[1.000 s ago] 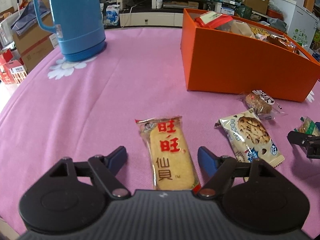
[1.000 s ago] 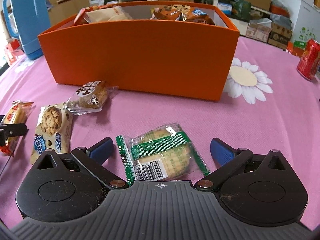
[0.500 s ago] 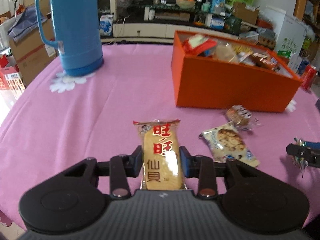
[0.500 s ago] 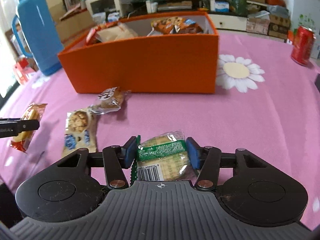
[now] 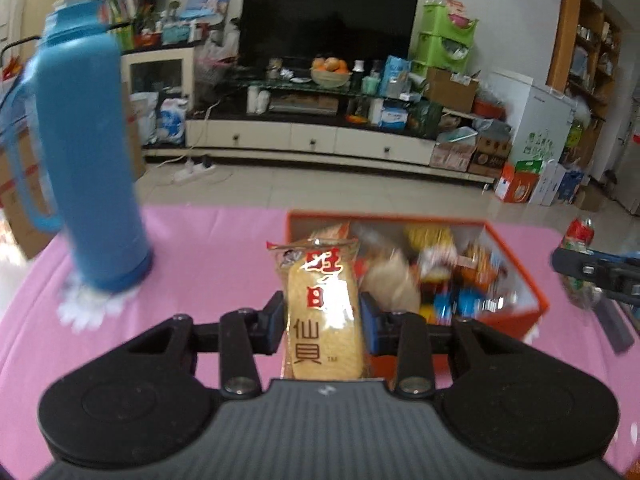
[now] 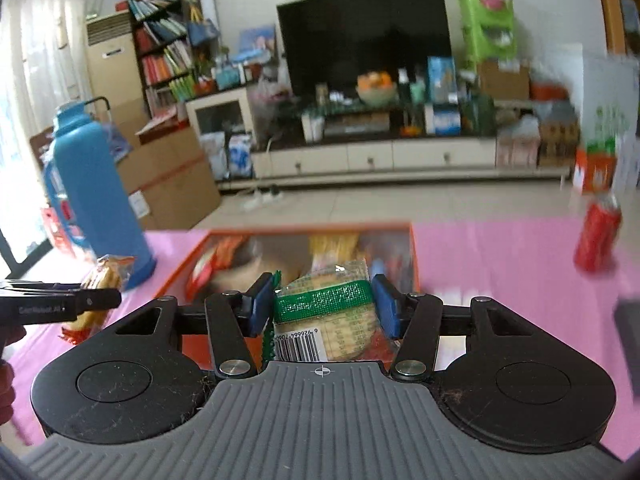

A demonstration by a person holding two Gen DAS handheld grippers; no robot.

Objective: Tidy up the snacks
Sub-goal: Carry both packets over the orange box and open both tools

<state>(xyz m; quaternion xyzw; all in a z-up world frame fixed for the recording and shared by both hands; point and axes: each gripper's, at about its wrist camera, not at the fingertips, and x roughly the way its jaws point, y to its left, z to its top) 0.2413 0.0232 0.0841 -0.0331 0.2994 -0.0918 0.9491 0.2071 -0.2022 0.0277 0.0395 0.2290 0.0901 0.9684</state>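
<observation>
My left gripper [image 5: 322, 320] is shut on a rice cracker pack [image 5: 324, 312] with red and black Chinese print, held in the air in front of the orange box [image 5: 516, 268]. My right gripper [image 6: 322, 308] is shut on a clear green-banded biscuit pack [image 6: 324, 312], held above the near edge of the same orange box [image 6: 414, 256]. The box holds several snack packs. The right gripper's arm [image 5: 596, 272] shows at the right of the left wrist view. The left gripper's finger [image 6: 60, 306] with the cracker pack [image 6: 100, 280] shows at the left of the right wrist view.
A tall blue thermos [image 5: 88, 168] stands on the pink tablecloth [image 5: 208, 248] left of the box; it also shows in the right wrist view [image 6: 96, 204]. A red can [image 6: 598, 232] stands at the right. A TV stand and floor lie beyond the table.
Both grippers closed on their packs, then lifted them off the table and moved forward over the orange box. The views now look higher, toward the room.
</observation>
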